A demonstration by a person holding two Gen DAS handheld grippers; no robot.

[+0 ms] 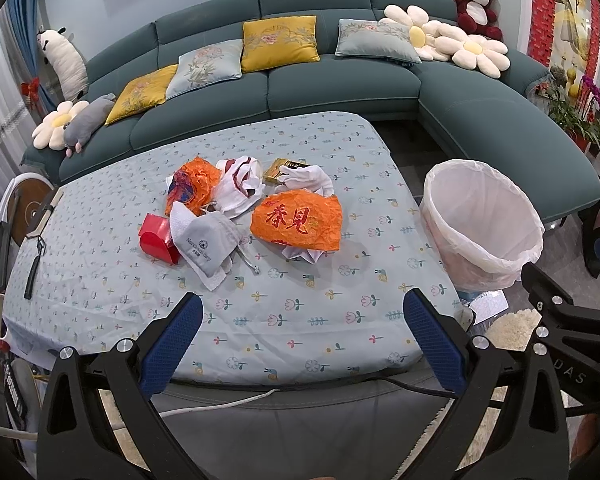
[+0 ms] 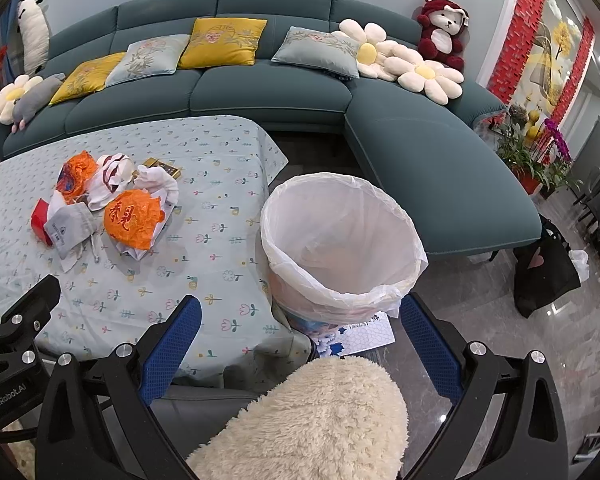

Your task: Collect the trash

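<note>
- 2 blue-padded grippers, the left gripper [image 1: 302, 334] and the right gripper [image 2: 300, 334], are spread wide and hold nothing.
- Crumpled orange wrappers [image 1: 296, 220], white cloths [image 1: 240, 184] and a red box [image 1: 156, 236] lie clustered mid-table on the floral tablecloth [image 1: 300, 320].
- The white-lined round bin [image 2: 340, 240] stands just beside the table's right edge.

The orange wrapper [image 1: 297, 221] hides most of the white paper [image 1: 302, 255] beneath it.

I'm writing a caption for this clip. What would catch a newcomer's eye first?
The heap of trash in the middle of the flowered tablecloth, above all the crumpled orange wrapper with red characters. Next, the white-lined bin standing beside the table's right edge, with nothing visible inside.
</note>
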